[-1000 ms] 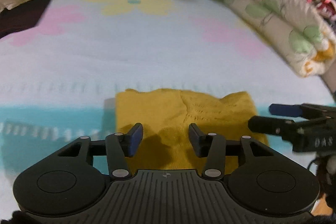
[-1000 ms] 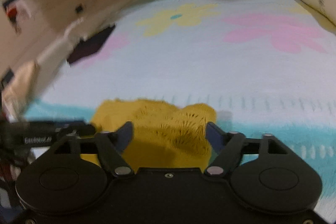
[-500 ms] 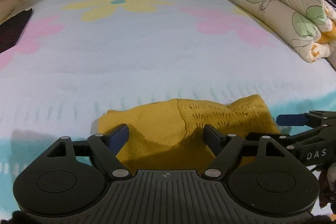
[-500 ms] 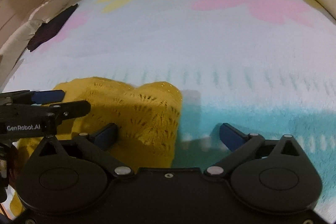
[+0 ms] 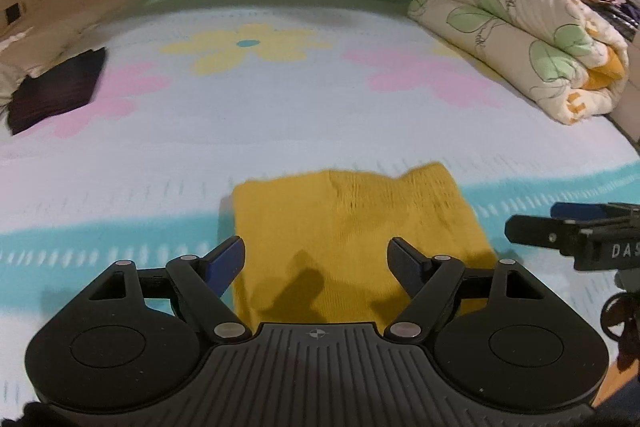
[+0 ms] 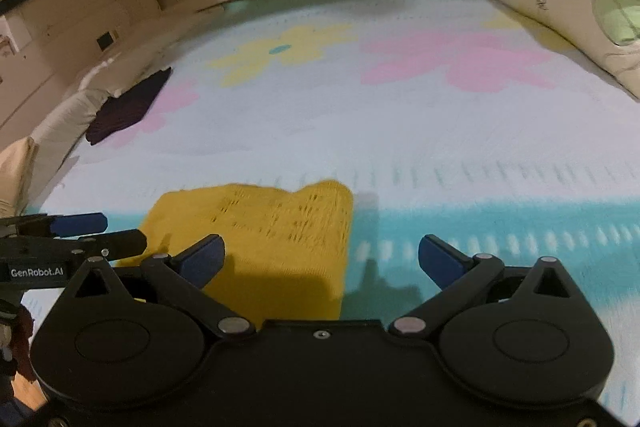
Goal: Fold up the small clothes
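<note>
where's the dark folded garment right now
The dark folded garment lies at the far left edge of the bed in both wrist views, beside a pink flower print, well beyond the yellow knit.

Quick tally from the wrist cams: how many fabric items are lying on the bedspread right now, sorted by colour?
Yellow: 1, the folded yellow knit garment near the grippers.
Dark: 1, the dark folded garment at the far left edge.
Cream with green leaf print: 1, the rolled quilt at the far right.
Total: 3
</note>
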Available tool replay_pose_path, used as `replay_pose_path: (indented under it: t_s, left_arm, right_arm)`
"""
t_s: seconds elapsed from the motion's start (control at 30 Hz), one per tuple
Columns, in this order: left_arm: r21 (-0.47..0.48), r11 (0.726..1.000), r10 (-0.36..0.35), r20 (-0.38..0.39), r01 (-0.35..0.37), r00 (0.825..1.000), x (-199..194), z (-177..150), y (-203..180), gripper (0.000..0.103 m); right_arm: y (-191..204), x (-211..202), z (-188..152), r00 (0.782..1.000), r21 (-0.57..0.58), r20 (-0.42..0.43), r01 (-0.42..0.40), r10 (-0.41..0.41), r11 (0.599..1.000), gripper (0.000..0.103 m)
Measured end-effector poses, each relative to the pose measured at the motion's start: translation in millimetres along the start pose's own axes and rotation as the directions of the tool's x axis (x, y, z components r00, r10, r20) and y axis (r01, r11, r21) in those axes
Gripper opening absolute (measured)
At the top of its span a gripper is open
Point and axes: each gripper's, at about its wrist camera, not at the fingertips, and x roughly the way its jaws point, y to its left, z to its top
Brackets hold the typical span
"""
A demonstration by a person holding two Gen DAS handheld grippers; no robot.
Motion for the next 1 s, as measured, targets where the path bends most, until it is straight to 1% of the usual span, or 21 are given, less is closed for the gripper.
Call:
replay_pose_path:
  t_s: [0.07,0.17,0.3,0.37,0.47,0.57,0.67,0.73,0.8,0.9,0.93,1.0]
  left_arm:
    - [0.002,1.0,0.024,-0.004,-0.024,1.0,-8,-10,-4,0.077]
    - [0.009,0.997,0.073,0.001,-0.073,0.997,-21,-26,-13,0.077]
    - [0.012,0.994,0.111,0.005,-0.111,0.994,-34,-45,-24,0.077]
    - [0.005,0.995,0.1,0.007,-0.1,0.995,-39,-51,-27,0.077]
    - [-0.022,0.998,0.056,0.018,-0.055,0.998,-46,-60,-29,0.077]
    - [-0.042,0.998,0.053,0.028,-0.052,0.998,-52,-68,-30,0.077]
    - [-0.019,0.996,0.09,0.039,-0.089,0.995,-58,-77,-34,0.077]
    - [0.008,0.993,0.121,0.046,-0.121,0.992,-61,-83,-39,0.077]
    - [0.033,0.985,0.167,0.06,-0.169,0.984,-65,-88,-42,0.077]
    - [0.065,0.967,0.241,0.07,-0.246,0.968,-69,-93,-46,0.077]
    - [0.068,0.962,0.259,0.068,-0.263,0.963,-69,-94,-47,0.077]
    - [0.06,0.963,0.259,0.054,-0.262,0.964,-70,-95,-47,0.077]
  right_arm:
    - [8,-6,-11,1.0,-0.009,0.003,0.007,-0.007,1.0,0.103]
    - [11,-21,-27,1.0,-0.01,0.002,-0.013,0.013,1.0,0.103]
    - [15,-45,-44,0.999,-0.003,0.034,-0.028,0.028,1.0,0.103]
    - [18,-55,-51,0.998,-0.001,0.056,-0.036,0.036,0.999,0.103]
    - [25,-67,-59,0.996,-0.008,0.082,-0.04,0.04,0.999,0.103]
    - [32,-77,-67,0.993,-0.024,0.111,-0.03,0.033,0.999,0.103]
    - [41,-86,-75,0.991,-0.029,0.136,-0.003,0.007,1.0,0.103]
    - [47,-92,-79,0.988,-0.031,0.149,0.035,-0.03,0.999,0.103]
    - [51,-95,-82,0.984,-0.034,0.159,0.085,-0.078,0.996,0.103]
    - [55,-97,-85,0.974,-0.025,0.173,0.156,-0.149,0.987,0.103]
    - [55,-97,-85,0.973,-0.024,0.17,0.164,-0.157,0.986,0.103]
    - [55,-95,-86,0.977,-0.02,0.155,0.149,-0.145,0.989,0.103]
